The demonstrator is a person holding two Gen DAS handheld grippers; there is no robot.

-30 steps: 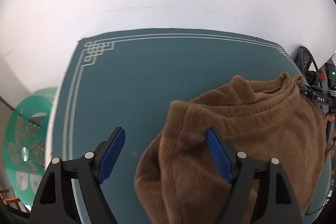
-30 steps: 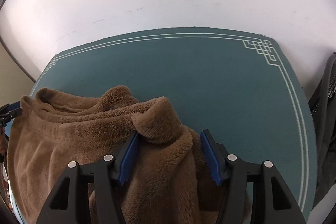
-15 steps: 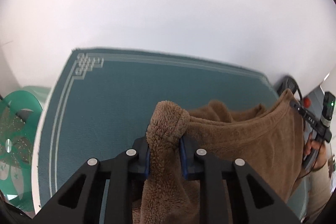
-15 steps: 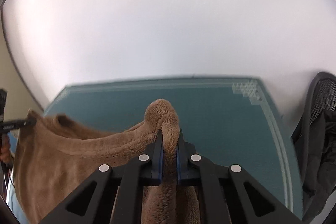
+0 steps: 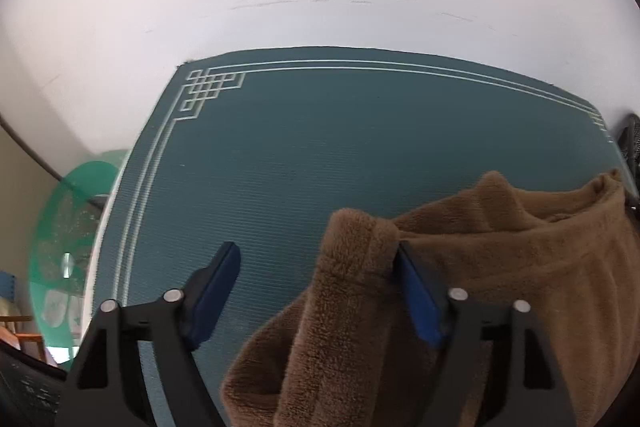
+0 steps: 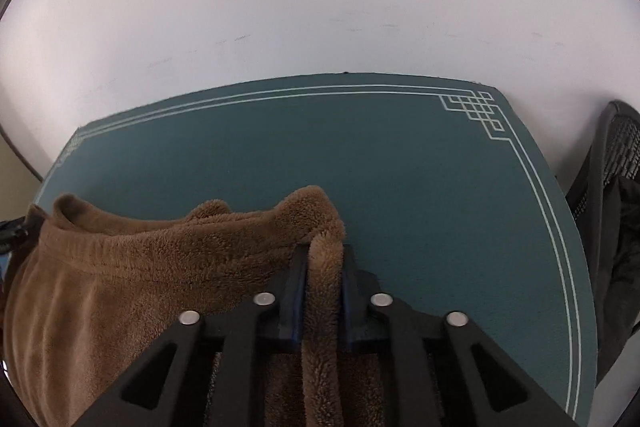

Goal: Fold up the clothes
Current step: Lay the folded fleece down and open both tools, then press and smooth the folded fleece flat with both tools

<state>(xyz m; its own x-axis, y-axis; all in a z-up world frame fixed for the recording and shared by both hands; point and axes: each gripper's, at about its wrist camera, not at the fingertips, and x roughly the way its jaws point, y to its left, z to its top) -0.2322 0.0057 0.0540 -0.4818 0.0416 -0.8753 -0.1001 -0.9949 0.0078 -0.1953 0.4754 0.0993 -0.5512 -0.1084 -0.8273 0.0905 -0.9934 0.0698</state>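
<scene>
We are letting go of the fluffy brown fleece garment (image 5: 500, 279) on the teal mat (image 5: 320, 155): our left gripper (image 5: 316, 287) is opening, released; our right gripper (image 6: 322, 291) is opening but still touches a fold. Next we need a new fold edge.

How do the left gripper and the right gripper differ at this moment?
The left gripper stands wide, its jaws opening; the brown fleece garment touches only one pad. The right gripper is narrow, its jaws also opening, with a fold of the fleece filling the gap between its pads. Both point down over the teal mat.
</scene>
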